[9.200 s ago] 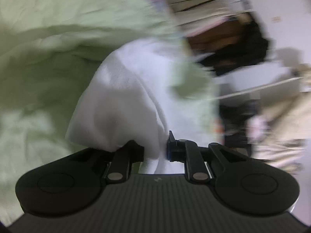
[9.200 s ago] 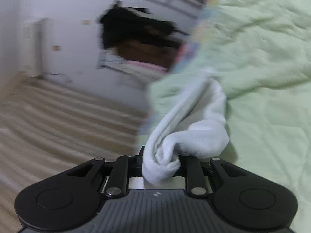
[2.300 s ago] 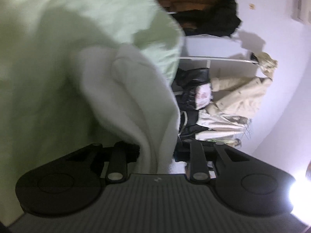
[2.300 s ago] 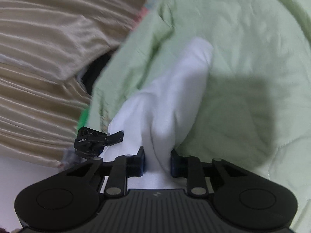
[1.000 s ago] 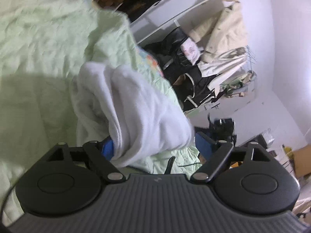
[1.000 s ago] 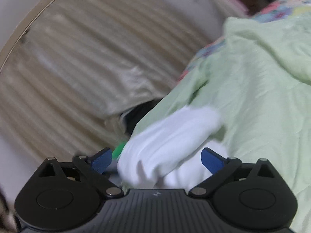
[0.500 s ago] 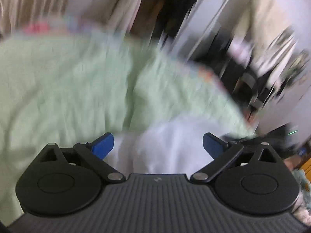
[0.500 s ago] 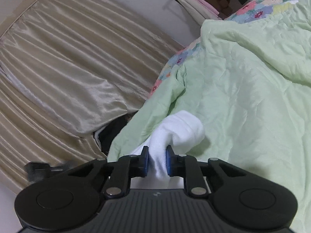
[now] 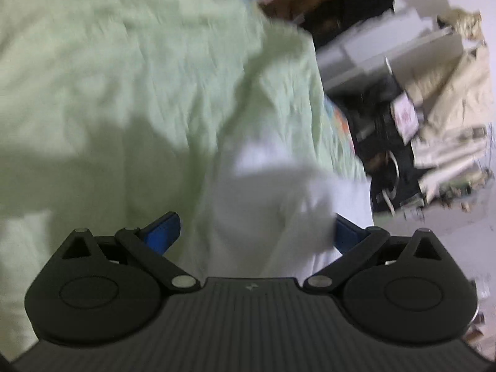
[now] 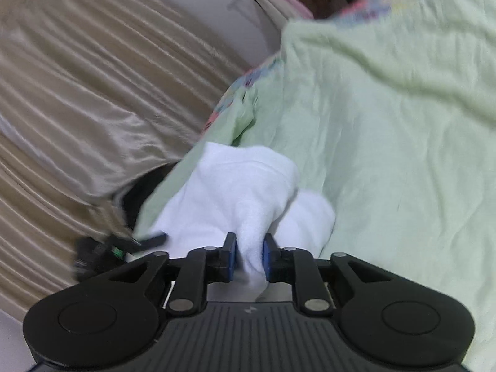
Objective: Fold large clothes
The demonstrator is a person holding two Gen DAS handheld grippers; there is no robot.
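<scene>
A white fleece garment (image 9: 272, 204) lies bunched on a light green quilt (image 9: 139, 71). My left gripper (image 9: 254, 232) is open, its blue-padded jaws spread wide with the white cloth lying between them. In the right wrist view the same garment (image 10: 241, 192) is a rumpled heap near the bed's edge. My right gripper (image 10: 249, 255) is shut on a fold of it, and the cloth bulges up from between the jaws. The left wrist view is blurred.
The green quilt (image 10: 387, 142) covers the bed. Beige curtains (image 10: 71, 99) hang to the left of the bed. A rack with coats and dark clothes (image 9: 434, 117) stands past the bed's right edge. A small black device (image 10: 102, 248) sits by the bed's edge.
Both grippers let go of the garment about a second ago. The right one has since shut on a new fold; the left stays open and has swung over the cloth.
</scene>
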